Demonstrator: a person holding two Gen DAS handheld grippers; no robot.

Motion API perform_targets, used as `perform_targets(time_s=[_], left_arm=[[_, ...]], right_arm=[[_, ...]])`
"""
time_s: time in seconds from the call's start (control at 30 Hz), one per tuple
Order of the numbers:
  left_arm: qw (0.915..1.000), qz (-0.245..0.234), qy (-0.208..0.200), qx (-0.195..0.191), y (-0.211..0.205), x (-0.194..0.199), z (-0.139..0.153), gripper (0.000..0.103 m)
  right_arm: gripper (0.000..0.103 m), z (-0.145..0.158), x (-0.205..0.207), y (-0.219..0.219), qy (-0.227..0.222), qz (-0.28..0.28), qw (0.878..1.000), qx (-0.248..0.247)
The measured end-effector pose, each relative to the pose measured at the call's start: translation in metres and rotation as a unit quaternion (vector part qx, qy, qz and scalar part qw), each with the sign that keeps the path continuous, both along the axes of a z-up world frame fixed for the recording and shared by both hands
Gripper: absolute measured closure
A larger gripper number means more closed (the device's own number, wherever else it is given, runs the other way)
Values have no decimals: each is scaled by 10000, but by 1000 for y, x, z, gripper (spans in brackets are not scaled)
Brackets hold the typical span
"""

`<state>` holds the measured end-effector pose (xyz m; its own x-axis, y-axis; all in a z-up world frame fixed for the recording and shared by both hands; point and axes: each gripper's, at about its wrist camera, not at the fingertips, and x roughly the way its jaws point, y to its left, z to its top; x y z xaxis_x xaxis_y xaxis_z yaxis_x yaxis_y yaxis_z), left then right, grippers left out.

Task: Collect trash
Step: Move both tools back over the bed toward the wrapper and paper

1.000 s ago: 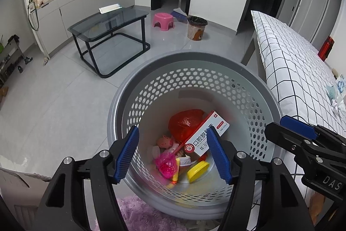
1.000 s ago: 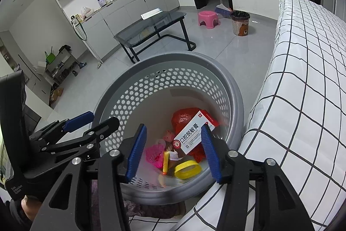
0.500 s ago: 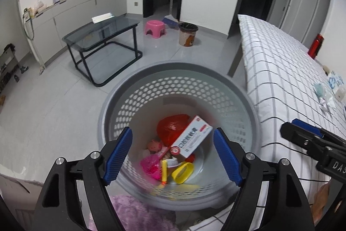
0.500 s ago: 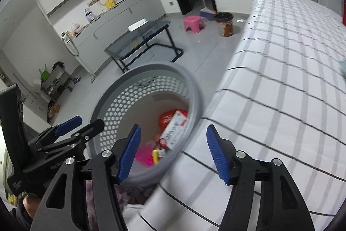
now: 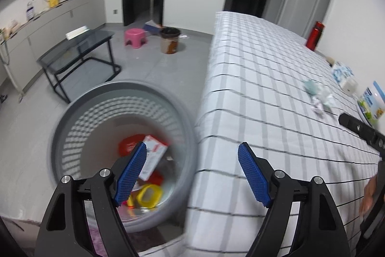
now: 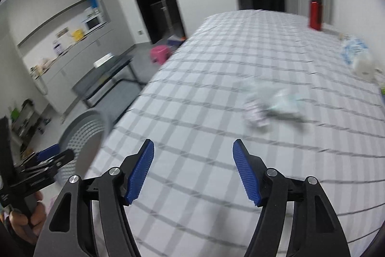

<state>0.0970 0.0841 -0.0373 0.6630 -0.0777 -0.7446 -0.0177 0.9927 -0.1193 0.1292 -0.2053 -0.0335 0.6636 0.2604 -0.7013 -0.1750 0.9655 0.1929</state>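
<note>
Our right tongs (image 6: 193, 172), gaping and empty, point at the crumpled wrappers (image 6: 272, 107) ahead on the tabletop (image 6: 192, 88); our left tongs (image 5: 192, 175), likewise open, lie farther off.

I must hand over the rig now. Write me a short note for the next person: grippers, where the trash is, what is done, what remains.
Left gripper: open, empty, jaws just opened wider; it hangs over the edge of the checked tablecloth, beside the grey perforated plastic basket.
Right gripper: open, empty, jaws also just opening; it points over the cloth toward the crumpled paper scraps.
Done: the white and red carton, the yellow ring and other bits lie in the basket on the floor.
Left: the scraps on the cloth, blurred; pick them up and drop them in the basket. The red bottle looks like no trash.
</note>
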Motion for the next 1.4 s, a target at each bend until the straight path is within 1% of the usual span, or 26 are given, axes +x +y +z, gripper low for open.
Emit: perform_targets(time_s=[0.1, 0.23, 0.3, 0.47, 0.6, 0.73, 0.87, 1.1, 1.27, 1.33, 1.4], left_arm=[[9998, -174, -22, -55, -25, 6, 4, 25], [9994, -324, 7, -118, -50, 14, 6, 25], [9993, -367, 20, -104, -62, 17, 5, 25], [9990, -436, 78, -10, -85, 22, 2, 25], [9989, -436, 142, 54, -96, 27, -2, 25], [9987, -434, 233, 135, -104, 31, -9, 25], [9986, -415, 281, 173, -110, 35, -13, 25], [9983, -420, 337, 226, -112, 38, -18, 25], [9981, -440, 355, 242, -115, 38, -21, 25], [9981, -444, 353, 247, -116, 38, -21, 25], [9981, -451, 352, 248, -116, 39, -20, 25]], right_arm=[[33, 2, 9, -31, -44, -144, 9998, -126], [33, -1, 36, -57, 7, -109, 9997, -202], [33, -3, 47, -60, 19, -26, 9998, -211], [33, -9, 75, -68, 5, 256, 9987, -449], [33, -16, 94, -72, 77, 497, 9981, -362], [33, -21, 109, -71, 137, 832, 9960, -302], [33, -26, 126, -71, 246, 1001, 9941, -330], [32, -42, 148, -77, 585, 1170, 9914, -68], [32, -42, 155, -81, 602, 1204, 9909, 85], [37, -45, 156, -83, 669, 1196, 9904, 205], [40, -44, 155, -84, 637, 1161, 9910, 202]])
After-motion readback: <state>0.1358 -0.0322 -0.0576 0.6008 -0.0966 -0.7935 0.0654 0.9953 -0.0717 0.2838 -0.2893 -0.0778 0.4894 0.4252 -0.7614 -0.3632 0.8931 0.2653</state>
